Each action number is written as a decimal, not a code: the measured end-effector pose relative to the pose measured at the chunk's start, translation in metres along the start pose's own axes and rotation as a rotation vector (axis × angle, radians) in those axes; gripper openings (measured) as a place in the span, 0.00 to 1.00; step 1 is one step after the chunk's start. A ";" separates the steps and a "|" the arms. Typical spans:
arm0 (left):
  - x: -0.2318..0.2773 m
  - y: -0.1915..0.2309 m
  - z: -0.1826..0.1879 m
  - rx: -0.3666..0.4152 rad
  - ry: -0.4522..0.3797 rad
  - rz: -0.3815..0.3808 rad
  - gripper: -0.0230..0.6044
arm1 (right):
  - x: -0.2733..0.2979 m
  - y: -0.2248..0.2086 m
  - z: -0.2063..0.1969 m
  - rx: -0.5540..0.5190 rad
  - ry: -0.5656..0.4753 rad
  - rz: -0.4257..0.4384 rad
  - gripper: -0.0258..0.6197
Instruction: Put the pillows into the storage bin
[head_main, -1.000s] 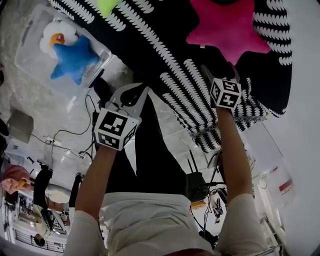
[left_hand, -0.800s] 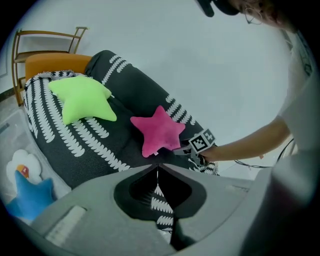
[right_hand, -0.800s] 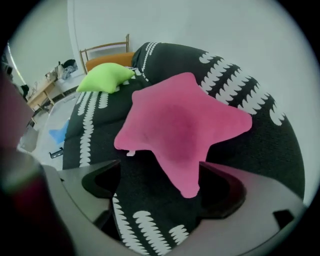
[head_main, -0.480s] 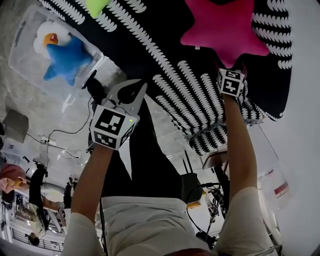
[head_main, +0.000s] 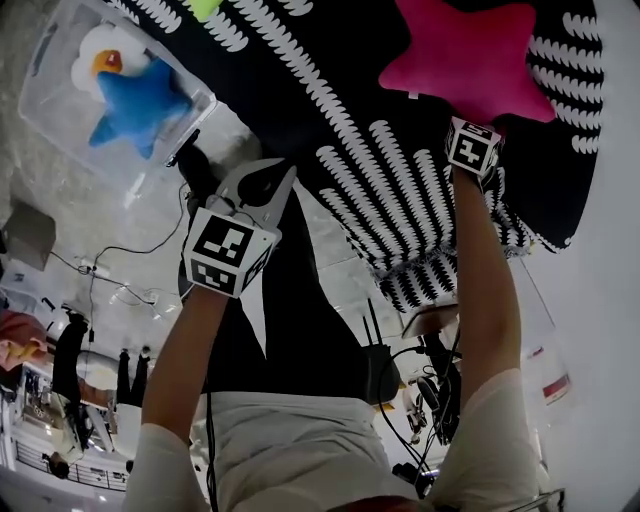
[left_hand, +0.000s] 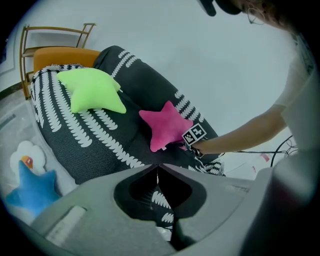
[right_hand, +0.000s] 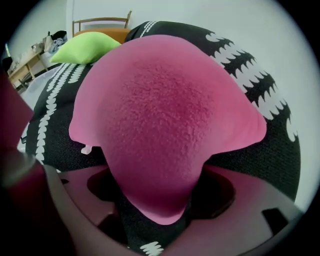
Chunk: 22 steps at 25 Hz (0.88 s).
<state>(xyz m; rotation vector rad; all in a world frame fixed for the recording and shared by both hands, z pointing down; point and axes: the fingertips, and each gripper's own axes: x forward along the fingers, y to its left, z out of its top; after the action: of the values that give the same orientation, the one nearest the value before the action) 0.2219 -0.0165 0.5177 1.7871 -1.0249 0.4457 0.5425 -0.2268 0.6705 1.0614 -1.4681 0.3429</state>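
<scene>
Since a second ago your right gripper (head_main: 476, 128) has travelled up the patterned cover, from short of the pink star pillow (head_main: 465, 55) to its nearest point. That point now sits between the jaws. They have just been closing but stand wide, with dark gaps on either side of the plush, so they do not yet press on it. Your left gripper (head_main: 285, 178) hangs about where it was, over the couch's near edge, its jaws tip to tip with nothing between them.

The pink star lies on a black couch (head_main: 350, 150) printed with white leaf shapes. A green star pillow (left_hand: 92, 90) rests further along the same couch, well apart from the pink one. To your left the clear storage bin (head_main: 45, 75) stands on the pale mottled floor (head_main: 90, 230), beside the couch. It already holds a blue star pillow (head_main: 135, 100), which lies partly over a white flower pillow (head_main: 85, 65) with an orange centre. Thin cables (head_main: 130, 265) trail over the floor near your feet. Behind the couch there is a wooden-framed chair (left_hand: 60, 52) with an orange seat and a plain white wall (left_hand: 200, 50).
</scene>
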 end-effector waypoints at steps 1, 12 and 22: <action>-0.004 0.001 0.002 0.000 -0.003 0.004 0.07 | -0.004 0.000 0.004 0.002 -0.010 0.009 0.59; -0.062 0.026 0.008 -0.033 -0.070 0.070 0.07 | -0.066 0.042 -0.002 -0.040 0.027 0.185 0.43; -0.120 0.069 -0.027 -0.052 -0.084 0.096 0.07 | -0.122 0.103 0.029 -0.109 -0.014 0.251 0.43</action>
<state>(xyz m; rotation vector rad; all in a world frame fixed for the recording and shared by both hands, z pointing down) 0.1014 0.0499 0.4870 1.7282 -1.1741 0.4024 0.4275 -0.1440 0.5913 0.7948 -1.6185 0.4280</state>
